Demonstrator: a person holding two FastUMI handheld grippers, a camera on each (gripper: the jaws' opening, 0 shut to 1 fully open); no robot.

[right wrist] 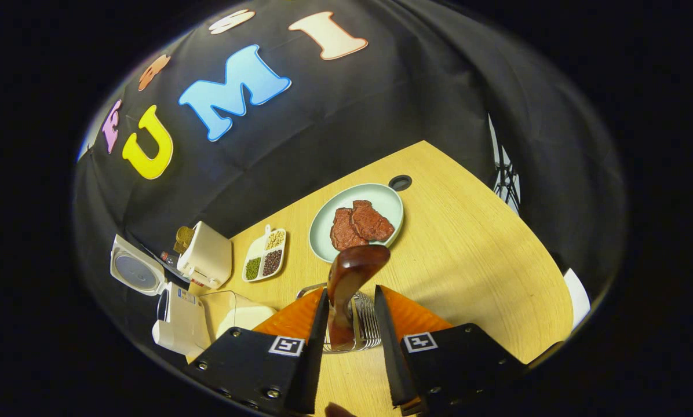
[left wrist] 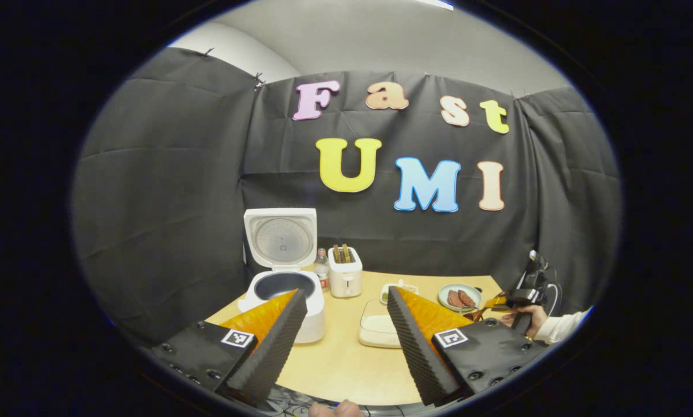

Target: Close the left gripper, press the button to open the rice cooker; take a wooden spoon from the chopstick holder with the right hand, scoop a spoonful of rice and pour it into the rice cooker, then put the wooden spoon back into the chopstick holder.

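My left gripper [left wrist: 346, 307] hangs wide near the open rice cooker [left wrist: 281, 284], while my right gripper's [right wrist: 349, 301] fingers flank the wooden spoon [right wrist: 349, 278], contact unclear.

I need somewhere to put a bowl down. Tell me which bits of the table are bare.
Bare wood lies right of the plate, out to the table edge, and along the near edge before the rice cooker and clear box. The back strip with the toaster and divided dish is crowded.

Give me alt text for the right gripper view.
The right gripper hangs over a wire holder, its fingers on either side of a wooden spoon. Beyond, on the table, sits a plate of meat.
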